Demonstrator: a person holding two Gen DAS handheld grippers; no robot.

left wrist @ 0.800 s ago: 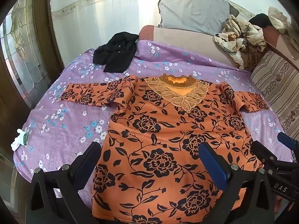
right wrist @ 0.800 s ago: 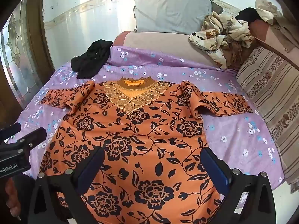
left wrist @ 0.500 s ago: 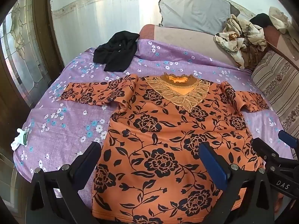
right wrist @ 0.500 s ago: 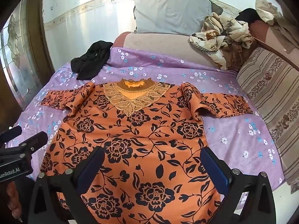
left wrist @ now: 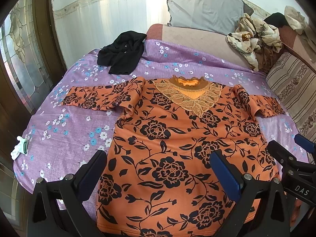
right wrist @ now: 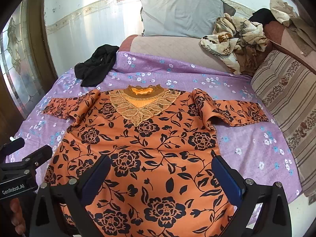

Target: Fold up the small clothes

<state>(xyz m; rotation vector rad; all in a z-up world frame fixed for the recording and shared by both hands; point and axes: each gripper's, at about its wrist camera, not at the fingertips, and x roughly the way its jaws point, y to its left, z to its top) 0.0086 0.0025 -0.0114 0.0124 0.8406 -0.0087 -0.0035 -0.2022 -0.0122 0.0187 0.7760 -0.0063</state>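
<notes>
Orange floral top [left wrist: 169,150] lies flat, face up, on the bed sheet [left wrist: 65,136], purple with small flowers. Neckline with lace collar [left wrist: 189,96] points toward the far pillows, hem toward the cameras. Both sleeves spread out sideways, each with a bunched fold at the shoulder; the sleeve [left wrist: 98,98] on the picture's left lies flat on the sheet, and the other sleeve [right wrist: 237,110] reaches toward the striped cushion [right wrist: 286,102].

Left tool [left wrist: 158,175] released, jaws spread wide, nothing between the pads, hovering over the lower left part of the top, angled down. Its left finger [left wrist: 92,173] sits over the garment's side edge and the sheet.

Right tool [right wrist: 160,179] also released, jaws wide apart, empty, over the lower middle of the top. In the left wrist view the right tool shows at the right edge [left wrist: 292,162]; in the right wrist view the left tool shows at the left edge [right wrist: 21,162], with a hand [right wrist: 15,215] under it.

Black garment [left wrist: 122,53] crumpled at the far left corner of the bed, apart from the top. Grey pillow [right wrist: 181,13] stands against the wall. Crumpled patterned cloth [right wrist: 233,37] lies beside it. Small white item [left wrist: 19,148] at the sheet's left edge, too small to identify.
</notes>
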